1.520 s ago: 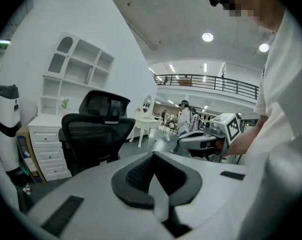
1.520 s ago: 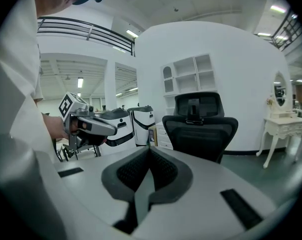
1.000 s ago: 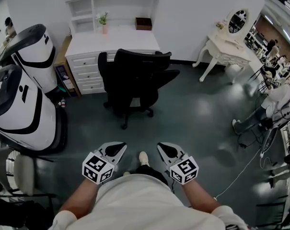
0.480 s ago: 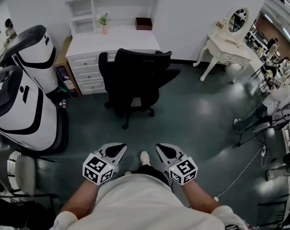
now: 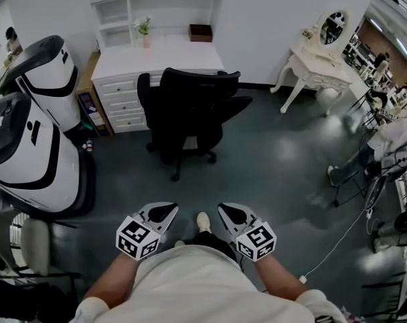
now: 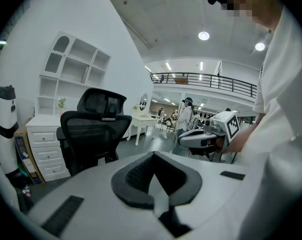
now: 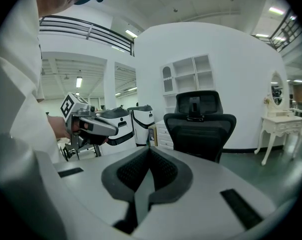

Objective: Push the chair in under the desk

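**Head view:** A black office chair (image 5: 190, 113) stands on the dark floor (image 5: 270, 160) in the upper middle of the frame. It is just in front of a white desk (image 5: 159, 58) and not tucked under it, with its backrest facing the camera. The desk's drawers (image 5: 119, 103) show to the chair's left. Two white machines (image 5: 28, 140) fill the left edge, and a white dressing table (image 5: 317, 62) sits at the upper right. At the bottom centre, the left gripper (image 5: 164, 212) and the right gripper (image 5: 230, 213) are held side by side, well apart from the chair. A pale shoe (image 5: 202, 222) shows between them.

**Left gripper view:** The left gripper (image 6: 153, 159) has its jaws pressed together with nothing between them. The chair (image 6: 93, 129) stands at mid-left, in front of the desk (image 6: 41, 134) and its shelves (image 6: 73, 69). The right gripper (image 6: 193, 138) shows at centre right.

**Right gripper view:** The right gripper (image 7: 150, 156) has its jaws meeting on nothing. The chair (image 7: 199, 126) rises right of centre. The left gripper (image 7: 98, 128) is at mid-left, with the white machines (image 7: 136, 120) behind it.
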A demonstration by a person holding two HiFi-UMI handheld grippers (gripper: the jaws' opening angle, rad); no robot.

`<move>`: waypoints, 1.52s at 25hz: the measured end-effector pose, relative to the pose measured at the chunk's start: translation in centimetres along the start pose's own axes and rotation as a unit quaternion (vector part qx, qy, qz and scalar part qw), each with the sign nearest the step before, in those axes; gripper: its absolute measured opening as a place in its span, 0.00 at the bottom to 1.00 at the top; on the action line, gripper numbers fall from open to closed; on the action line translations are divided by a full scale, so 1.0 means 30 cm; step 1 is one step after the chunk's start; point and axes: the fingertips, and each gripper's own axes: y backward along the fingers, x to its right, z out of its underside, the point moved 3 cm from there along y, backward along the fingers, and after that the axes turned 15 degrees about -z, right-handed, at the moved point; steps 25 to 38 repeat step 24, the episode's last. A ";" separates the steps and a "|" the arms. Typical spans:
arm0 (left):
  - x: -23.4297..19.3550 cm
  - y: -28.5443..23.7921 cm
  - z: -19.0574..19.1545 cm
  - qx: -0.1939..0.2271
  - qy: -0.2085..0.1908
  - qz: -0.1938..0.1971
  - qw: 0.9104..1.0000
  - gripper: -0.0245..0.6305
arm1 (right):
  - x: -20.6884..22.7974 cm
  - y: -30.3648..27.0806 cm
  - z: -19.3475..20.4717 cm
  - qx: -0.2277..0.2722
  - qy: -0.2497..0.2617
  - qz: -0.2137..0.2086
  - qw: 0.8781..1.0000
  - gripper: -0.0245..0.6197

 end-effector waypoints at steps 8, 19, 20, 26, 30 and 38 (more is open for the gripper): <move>-0.012 0.004 0.029 -0.007 0.002 -0.005 1.000 0.03 | -0.006 -0.024 0.016 -0.007 0.003 -0.011 1.000 0.05; -0.045 -0.009 0.037 -0.015 0.005 -0.015 1.000 0.03 | 0.017 -0.062 0.006 -0.006 0.004 -0.025 1.000 0.05; -0.043 -0.012 0.038 -0.015 0.005 -0.015 1.000 0.03 | 0.019 -0.063 0.009 -0.007 0.004 -0.026 1.000 0.04; -0.043 -0.030 0.030 -0.013 0.004 -0.013 1.000 0.03 | 0.031 -0.070 0.015 -0.009 0.003 -0.029 1.000 0.04; -0.043 -0.030 0.030 -0.013 0.004 -0.013 1.000 0.03 | 0.031 -0.070 0.015 -0.009 0.003 -0.029 1.000 0.04; -0.043 -0.030 0.030 -0.013 0.004 -0.013 1.000 0.03 | 0.031 -0.070 0.015 -0.009 0.003 -0.029 1.000 0.04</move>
